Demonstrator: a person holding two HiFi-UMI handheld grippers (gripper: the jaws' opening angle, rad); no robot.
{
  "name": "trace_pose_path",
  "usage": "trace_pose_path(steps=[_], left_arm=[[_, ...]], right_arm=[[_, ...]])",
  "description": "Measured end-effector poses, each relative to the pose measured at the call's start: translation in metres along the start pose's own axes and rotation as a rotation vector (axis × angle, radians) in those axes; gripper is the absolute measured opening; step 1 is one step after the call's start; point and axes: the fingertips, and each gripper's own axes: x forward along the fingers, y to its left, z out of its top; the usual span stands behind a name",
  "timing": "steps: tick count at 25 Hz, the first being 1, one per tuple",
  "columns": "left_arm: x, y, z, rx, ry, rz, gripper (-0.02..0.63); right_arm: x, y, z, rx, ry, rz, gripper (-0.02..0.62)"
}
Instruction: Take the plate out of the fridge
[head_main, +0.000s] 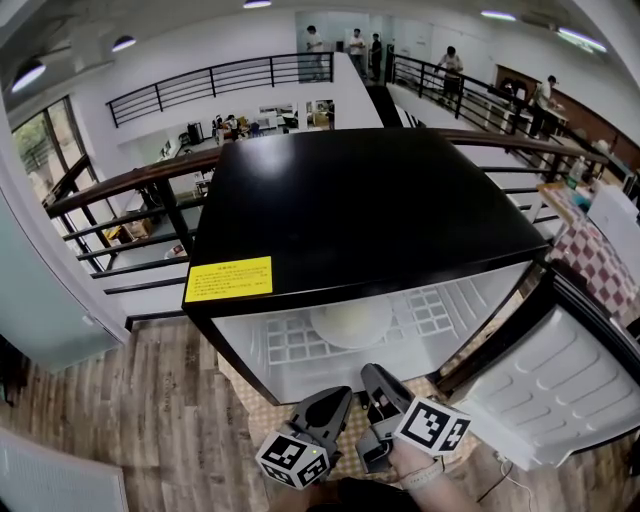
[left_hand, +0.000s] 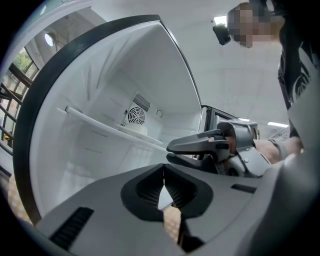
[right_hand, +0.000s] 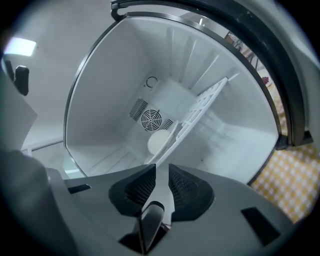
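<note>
Your left gripper (left_hand: 163, 175) and right gripper (right_hand: 161, 172) hover before the open fridge (head_main: 360, 210), jaws closed on nothing. Inside, on the white shelf (head_main: 285, 342), sits the pale plate (head_main: 350, 322): likely stiff, slick, breakable, so pinch its near rim firmly.

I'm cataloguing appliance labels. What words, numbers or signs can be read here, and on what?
Yellow label on the black fridge top: print too small to read.
Left marker cube, right marker cube: square patterns, no letters.
Nothing else readable.
</note>
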Motion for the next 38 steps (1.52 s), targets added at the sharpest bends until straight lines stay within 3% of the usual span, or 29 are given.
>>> trace_pose_path(steps=[9,12,18,22,28,38], left_arm=[[-0.001,0.005,-0.003,0.031,0.015,0.017,0.009],[0.0,0.007,-0.005,0.039,0.02,0.018,0.009],[0.0,0.008,-0.007,0.025,0.02,0.028,0.009],[0.0,0.011,-0.009,0.004,0.014,0.034,0.009],[-0.002,0.009,-0.007,-0.007,0.008,0.024,0.009],[-0.004,0.005,-0.005,-0.006,0.007,0.012,0.009]], right_arm=[[0.02,-0.003,0.017,0.29,-0.039,0.026,0.187],[0.03,-0.004,0.021,0.389,-0.059,0.034,0.207],[0.043,-0.011,0.027,0.483,-0.081,-0.012,0.209],[0.047,-0.018,0.024,0.495,-0.077,-0.068,0.206],[0.041,-0.011,0.024,0.468,-0.058,-0.052,0.127],[0.026,-0.009,0.019,0.513,-0.062,-0.032,0.098]])
